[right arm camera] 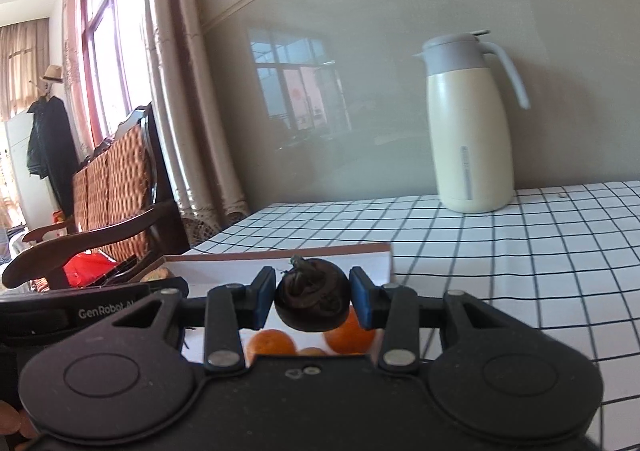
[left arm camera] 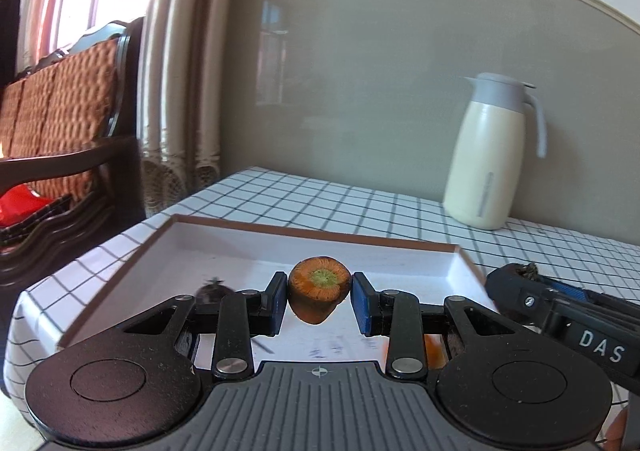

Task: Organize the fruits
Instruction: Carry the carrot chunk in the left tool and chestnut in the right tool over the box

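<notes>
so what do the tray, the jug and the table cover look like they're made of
Tray: probably cardboard or thin board, matte white inside with a raw brown edge along the rim.
Jug: looks like painted metal, smooth cream body with soft sheen; grey lid and handle seem plastic.
Table cover: white with a black grid, draping over the edge, so cloth or vinyl; cannot tell which.

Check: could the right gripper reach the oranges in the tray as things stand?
Probably not: the right gripper is shut on a mangosteen, so though the oranges lie just below in the tray, it must let go first.

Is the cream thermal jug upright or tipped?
Upright: the jug stands on its base on the checked tablecloth, grey lid on top.
</notes>
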The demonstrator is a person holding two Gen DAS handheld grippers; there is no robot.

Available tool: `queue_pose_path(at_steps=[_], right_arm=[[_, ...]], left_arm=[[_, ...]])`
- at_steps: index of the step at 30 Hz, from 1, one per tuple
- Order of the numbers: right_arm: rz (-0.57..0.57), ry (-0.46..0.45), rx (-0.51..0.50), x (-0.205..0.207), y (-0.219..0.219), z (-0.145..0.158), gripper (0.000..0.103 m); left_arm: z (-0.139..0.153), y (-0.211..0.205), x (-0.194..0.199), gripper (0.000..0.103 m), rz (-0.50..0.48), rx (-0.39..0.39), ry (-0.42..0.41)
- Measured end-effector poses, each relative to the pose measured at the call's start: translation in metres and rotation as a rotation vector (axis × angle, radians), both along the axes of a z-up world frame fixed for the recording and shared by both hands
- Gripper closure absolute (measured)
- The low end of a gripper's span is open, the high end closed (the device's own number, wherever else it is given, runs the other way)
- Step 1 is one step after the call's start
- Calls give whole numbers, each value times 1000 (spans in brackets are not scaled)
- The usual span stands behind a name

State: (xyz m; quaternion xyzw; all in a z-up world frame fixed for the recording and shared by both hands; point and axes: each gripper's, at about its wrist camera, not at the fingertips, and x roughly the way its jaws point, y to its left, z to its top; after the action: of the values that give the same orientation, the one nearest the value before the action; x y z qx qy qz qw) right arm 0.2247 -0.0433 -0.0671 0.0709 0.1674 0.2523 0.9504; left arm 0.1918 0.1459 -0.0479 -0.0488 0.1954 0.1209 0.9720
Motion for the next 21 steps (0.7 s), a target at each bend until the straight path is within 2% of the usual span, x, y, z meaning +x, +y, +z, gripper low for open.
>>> queue_pose_path(at_steps=[11, 21], right_arm=[[11, -12, -6, 3, 25, 0, 71], [-23, 12, -5, 13, 35, -4, 71]], left_arm=[[-5, 37, -5, 68, 94, 6, 7], [-8, 60, -4, 68, 162, 12, 8]])
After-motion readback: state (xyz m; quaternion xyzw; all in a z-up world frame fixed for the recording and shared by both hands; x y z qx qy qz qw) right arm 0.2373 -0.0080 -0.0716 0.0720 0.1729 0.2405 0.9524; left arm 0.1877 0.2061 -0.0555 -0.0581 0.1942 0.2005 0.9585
